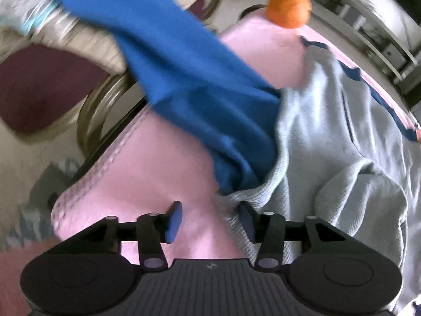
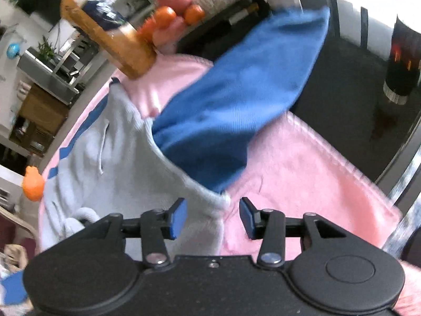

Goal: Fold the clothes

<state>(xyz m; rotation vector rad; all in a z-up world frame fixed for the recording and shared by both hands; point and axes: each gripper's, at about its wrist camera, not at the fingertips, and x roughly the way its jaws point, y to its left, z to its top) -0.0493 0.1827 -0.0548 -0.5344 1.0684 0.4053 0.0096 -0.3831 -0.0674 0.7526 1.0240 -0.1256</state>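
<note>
A grey hooded sweatshirt (image 1: 329,137) with blue sleeves lies on a pink cloth (image 1: 147,173) spread over the table. One blue sleeve (image 1: 197,79) stretches out to the upper left and off the table edge. My left gripper (image 1: 210,220) is open just above the cloth; the grey ribbed hem (image 1: 252,197) lies by its right finger. In the right wrist view the grey sweatshirt (image 2: 105,158) fills the left and its other blue sleeve (image 2: 236,100) runs to the upper right. My right gripper (image 2: 213,217) is open, with the grey hem corner (image 2: 218,198) just ahead between its fingers, unpinched.
An orange (image 1: 289,8) sits at the far end of the pink cloth. A chair with a maroon seat (image 1: 39,92) stands left of the table. An orange juice bottle (image 2: 105,29) and a heap of fruit (image 2: 184,8) stand beyond the pink cloth (image 2: 302,163). A dark cylinder (image 2: 402,60) stands on the bare dark tabletop.
</note>
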